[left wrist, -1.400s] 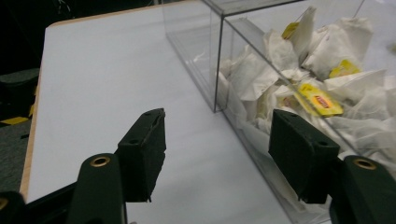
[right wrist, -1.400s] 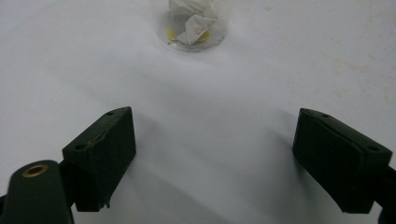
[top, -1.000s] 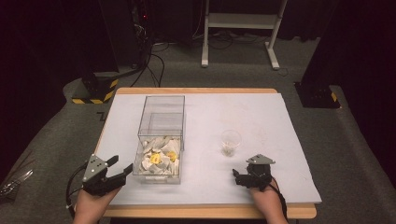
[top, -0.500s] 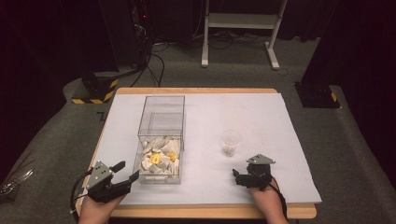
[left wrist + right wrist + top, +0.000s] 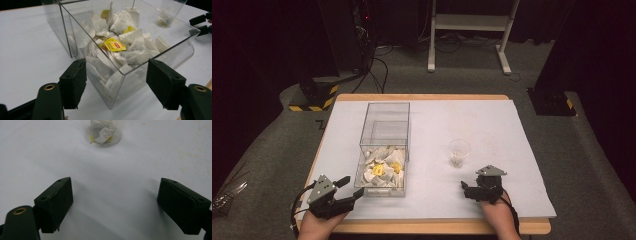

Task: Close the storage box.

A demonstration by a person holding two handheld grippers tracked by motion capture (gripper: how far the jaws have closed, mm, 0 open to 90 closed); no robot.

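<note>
Item: clear box (image 5: 384, 147) of tea bags (image 5: 117, 47), standing left of centre on the white-covered counter (image 5: 512, 130), long axis running away from the person; bags heaped in the near half, far half bare.

Left gripper (image 5: 348, 189): just beside the box's near left corner, jaws well spread and holding nothing. In the left gripper view, that corner straight ahead between the jaws, pads clear of the walls, heap just beyond and slightly higher. Nearer hand to the bags by far.

Right gripper (image 5: 466, 189): low over the counter near the front edge, well apart from the box, jaws wide and holding nothing, only bare cover between them.

Clear cup (image 5: 459, 152): right of the box, upright, directly ahead of the right gripper, with a tea bag (image 5: 103, 132) already inside.

Judgement: next pick likely the left gripper's; reach to go up over the near wall, then down into the heap; wall edge the likeliest snag.
</note>
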